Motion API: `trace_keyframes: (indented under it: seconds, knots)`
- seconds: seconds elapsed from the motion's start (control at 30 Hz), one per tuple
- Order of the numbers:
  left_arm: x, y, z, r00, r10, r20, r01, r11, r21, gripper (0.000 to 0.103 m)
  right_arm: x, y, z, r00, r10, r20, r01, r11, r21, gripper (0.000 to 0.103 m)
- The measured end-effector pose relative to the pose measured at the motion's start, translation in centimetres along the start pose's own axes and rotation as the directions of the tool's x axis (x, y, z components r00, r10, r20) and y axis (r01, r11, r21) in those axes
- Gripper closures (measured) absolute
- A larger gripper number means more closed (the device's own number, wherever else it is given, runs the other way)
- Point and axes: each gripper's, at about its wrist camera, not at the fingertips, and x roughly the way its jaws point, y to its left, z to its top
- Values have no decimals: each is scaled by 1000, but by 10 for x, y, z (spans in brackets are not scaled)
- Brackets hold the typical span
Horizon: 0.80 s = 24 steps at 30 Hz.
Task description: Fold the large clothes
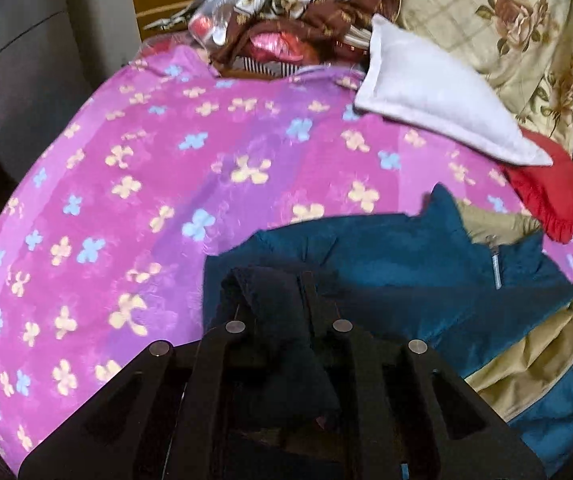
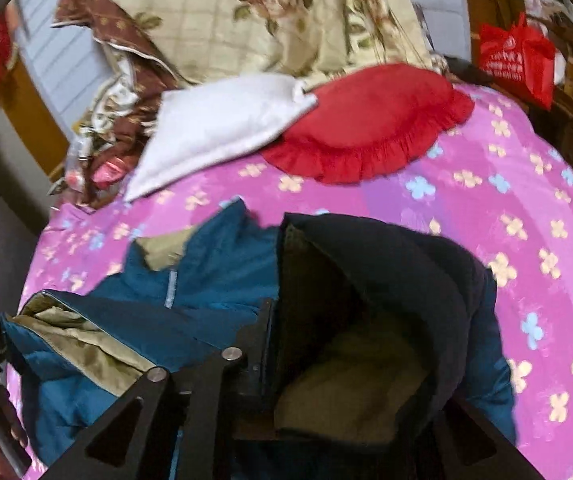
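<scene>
Teal jacket (image 1: 386,256) with tan lining, pink-purple bedspread (image 1: 146,168) with yellow and blue flowers, white pillow (image 1: 430,96), red cushion (image 2: 370,120), cream rose-print quilt (image 1: 498,28)

A pink bedspread (image 1: 166,184) with little flowers fills the middle. At the upper right lie a white pillow (image 1: 438,96), a red cushion (image 2: 370,120) and a rose-print quilt (image 1: 498,32).

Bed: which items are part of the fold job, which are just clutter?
In the job:
- jacket, teal with tan lining
- left gripper, dark cuff between its fingers
- right gripper, dark cuff draped over it

Lying about:
- white pillow
- red cushion
- floral quilt
- red bag
- purple bedspread under it all
</scene>
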Motion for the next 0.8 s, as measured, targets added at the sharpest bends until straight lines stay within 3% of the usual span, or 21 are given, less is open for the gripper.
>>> trace_keyframes:
  seconds: [0.07, 0.17, 0.27, 0.3, 0.4, 0.47, 0.53, 0.63, 0.8]
  knots:
    - [-3, 8, 0, 999, -45, 8, 45, 999, -24, 90, -4, -3, -1, 1000, 16, 10, -16, 1000, 11, 82]
    - [-19, 30, 3, 984, -176, 13, 177, 977, -118, 86, -26, -6, -1, 996, 77, 55, -79, 996, 38, 66]
    - [-43, 47, 10, 952, -303, 41, 306, 936, -173, 76, -51, -5, 4, 985, 116, 130, -125, 990, 69, 37]
    - [-50, 50, 11, 942, -331, 48, 334, 924, -185, 69, -61, -4, 6, 980, 119, 162, -132, 988, 75, 25]
    - [-74, 54, 13, 911, -406, 73, 412, 889, -199, 54, -90, 2, 10, 966, 119, 228, -133, 990, 49, 22]
    - [-92, 53, 11, 897, -428, 107, 441, 876, -193, 38, -101, 12, 7, 967, 112, 229, -116, 993, 4, 22]
    - [-107, 53, 10, 897, -415, 150, 437, 881, -178, 22, -103, 22, -4, 972, 95, 213, -83, 994, -66, 22]
    - [-120, 47, 9, 902, -400, 163, 426, 888, -175, 22, -93, 35, -27, 983, 57, 175, -29, 987, -160, 22]
    - [-110, -7, -15, 939, -330, 95, 334, 942, -34, 22, -51, 37, -56, 992, -31, 122, 60, 970, -237, 22]
